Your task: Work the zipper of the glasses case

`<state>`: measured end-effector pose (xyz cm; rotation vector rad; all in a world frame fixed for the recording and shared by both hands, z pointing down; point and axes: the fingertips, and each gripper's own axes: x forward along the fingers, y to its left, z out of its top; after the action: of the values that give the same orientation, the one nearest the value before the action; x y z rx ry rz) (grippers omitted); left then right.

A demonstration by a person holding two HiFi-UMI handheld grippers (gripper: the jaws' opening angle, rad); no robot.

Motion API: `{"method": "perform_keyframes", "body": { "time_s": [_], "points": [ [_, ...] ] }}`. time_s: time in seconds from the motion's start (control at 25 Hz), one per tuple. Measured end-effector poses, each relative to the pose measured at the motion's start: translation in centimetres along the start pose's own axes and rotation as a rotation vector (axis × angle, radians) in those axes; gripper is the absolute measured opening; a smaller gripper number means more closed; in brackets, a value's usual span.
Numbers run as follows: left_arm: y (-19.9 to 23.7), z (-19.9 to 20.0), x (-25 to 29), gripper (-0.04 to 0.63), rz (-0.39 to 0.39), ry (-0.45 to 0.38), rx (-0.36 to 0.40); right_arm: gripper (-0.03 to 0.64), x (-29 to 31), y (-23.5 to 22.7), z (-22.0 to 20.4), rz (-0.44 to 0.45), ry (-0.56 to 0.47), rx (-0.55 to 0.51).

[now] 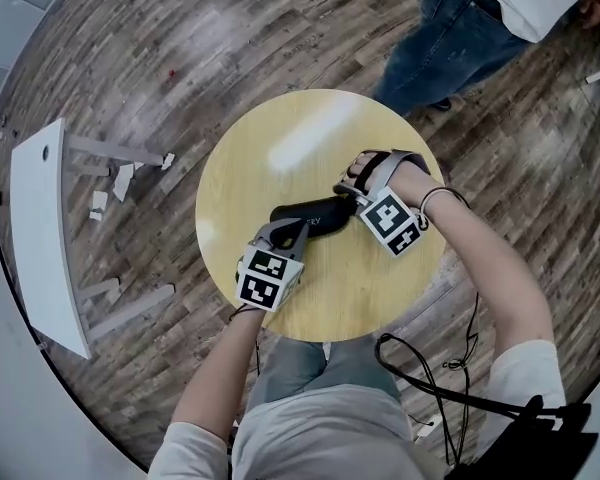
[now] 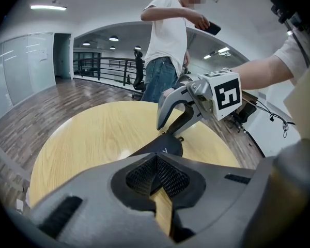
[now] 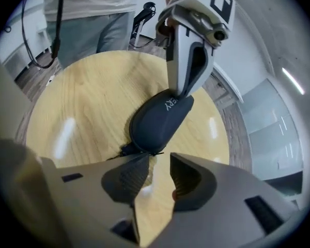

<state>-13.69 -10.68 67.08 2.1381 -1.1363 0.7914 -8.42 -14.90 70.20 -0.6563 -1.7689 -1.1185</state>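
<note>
- Resting near the middle of a round, light wooden table (image 1: 280, 138), the black glasses case (image 1: 315, 214) lies flat, its long axis running between the two grippers.
- Left gripper (image 1: 292, 230): at the case's end nearer the person. In the left gripper view the ribbed pads (image 2: 170, 177) are closed together, with the tip of the case pinched between them. The right gripper view agrees, showing those jaws bearing down on the far end of the case, beside the light lettering on the shell.
- Right gripper (image 1: 348, 196): at the opposite end of the case. In the right gripper view its jaws stand apart with a narrow gap, and only bare tabletop shows through that gap. Nothing is clamped.
- A small dark tab (image 3: 125, 150), apparently the zipper pull, projects from the case's end just ahead of the tip of the jaw on that view's left. Whether tab and jaw touch cannot be told.
- Case condition: the shell looks closed in all three views. The zipper line itself is too fine to trace.
- Marker cubes on both grippers face upward in the head view. Both of the person's forearms reach in from the near edge of the table.
- Surroundings: a second person (image 1: 460, 28) in jeans and a white top stands on the dark plank floor beyond the table. A white panel (image 1: 45, 228) with loose grey pieces lies on the floor to the left, well apart from the table.
</note>
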Motion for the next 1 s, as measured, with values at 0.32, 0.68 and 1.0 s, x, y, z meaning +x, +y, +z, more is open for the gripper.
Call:
{"method": "perform_keyframes", "body": {
  "time_s": [0.32,0.68,1.0],
  "points": [
    [0.0,-0.1,0.2,0.006,-0.008,0.006,0.011,0.127,-0.3,1.0,0.8,0.075,0.010,-0.168],
    [0.3,0.2,0.1,0.006,-0.003,0.014,0.005,0.005,0.3,0.8,-1.8,0.026,-0.010,0.179],
    [0.0,0.2,0.0,0.006,-0.028,0.023,0.024,0.078,0.6,1.3,-1.6,-0.004,-0.002,0.138]
  ]
}}
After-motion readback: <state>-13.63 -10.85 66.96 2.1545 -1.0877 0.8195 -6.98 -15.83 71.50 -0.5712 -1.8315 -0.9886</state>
